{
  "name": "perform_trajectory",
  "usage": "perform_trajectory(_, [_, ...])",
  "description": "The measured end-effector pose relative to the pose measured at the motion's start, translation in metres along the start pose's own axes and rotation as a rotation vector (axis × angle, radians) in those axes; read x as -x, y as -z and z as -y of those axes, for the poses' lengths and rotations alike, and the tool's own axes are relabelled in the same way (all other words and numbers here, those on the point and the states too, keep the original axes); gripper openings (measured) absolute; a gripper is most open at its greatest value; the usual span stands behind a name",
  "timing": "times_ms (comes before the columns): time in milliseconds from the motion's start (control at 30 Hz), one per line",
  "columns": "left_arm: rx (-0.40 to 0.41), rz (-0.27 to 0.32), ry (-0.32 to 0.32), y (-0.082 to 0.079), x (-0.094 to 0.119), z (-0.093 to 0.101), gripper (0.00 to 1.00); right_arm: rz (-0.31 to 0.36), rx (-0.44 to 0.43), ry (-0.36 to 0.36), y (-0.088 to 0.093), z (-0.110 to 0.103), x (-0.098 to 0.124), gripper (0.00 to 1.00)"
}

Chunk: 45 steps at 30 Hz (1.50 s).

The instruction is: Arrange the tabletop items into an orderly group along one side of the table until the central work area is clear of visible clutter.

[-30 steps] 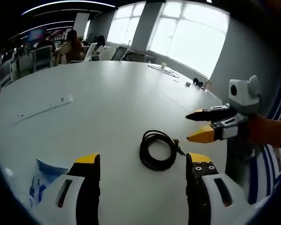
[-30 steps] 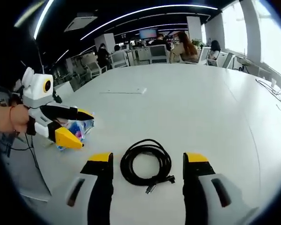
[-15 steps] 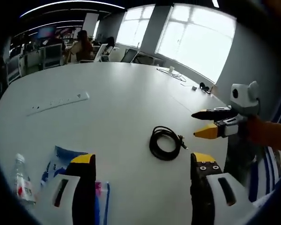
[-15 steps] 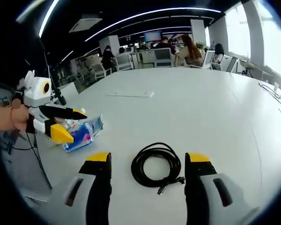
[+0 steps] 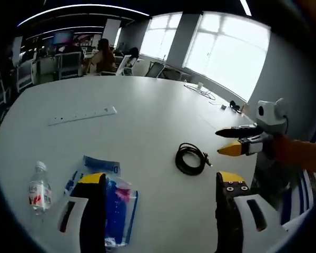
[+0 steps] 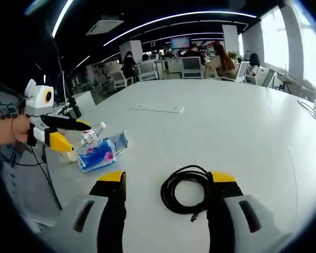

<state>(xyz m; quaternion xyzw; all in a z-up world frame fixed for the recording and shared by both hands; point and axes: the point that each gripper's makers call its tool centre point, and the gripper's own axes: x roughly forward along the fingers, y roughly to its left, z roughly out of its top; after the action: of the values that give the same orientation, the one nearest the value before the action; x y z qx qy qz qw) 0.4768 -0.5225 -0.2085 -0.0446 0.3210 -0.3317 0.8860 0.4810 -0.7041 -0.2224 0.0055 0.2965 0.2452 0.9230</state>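
In the left gripper view, the left gripper (image 5: 160, 182) hangs spread and empty over the white table (image 5: 147, 121), above a blue packet (image 5: 116, 205), a water bottle (image 5: 39, 190) beside it and a coiled black cable (image 5: 190, 158) ahead. In the right gripper view, the right gripper (image 6: 168, 179) is spread and empty, the cable (image 6: 187, 190) lying just inside its right jaw.

blue packet (image 5: 117, 211): part behind left claw (image 5: 158, 182) | bottle (image 6: 89, 135): part behind packet

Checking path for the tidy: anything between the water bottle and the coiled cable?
Left gripper view: blue plastic packet lies between water bottle and coiled black cable.
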Motion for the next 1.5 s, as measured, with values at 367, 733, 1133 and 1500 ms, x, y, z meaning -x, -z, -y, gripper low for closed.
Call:
perform_trajectory(367, [0.028, 0.024, -0.053, 0.008, 0.039, -0.015, 0.89, 0.016, 0.043, -0.043, -0.014, -0.029, 0.0, 0.6])
perform_trajectory(733, [0.066, 0.06, -0.123, 0.013, 0.078, -0.038, 0.89, 0.009, 0.073, -0.102, -0.017, -0.062, -0.012, 0.59])
perform_trajectory(1133, [0.134, 0.099, -0.199, 0.025, 0.118, -0.065, 0.9, -0.017, 0.116, -0.188, -0.023, -0.099, -0.047, 0.58])
perform_trajectory(1500, [0.176, 0.123, -0.248, 0.035, 0.142, -0.086, 0.89, -0.056, 0.16, -0.264, -0.024, -0.128, -0.082, 0.57])
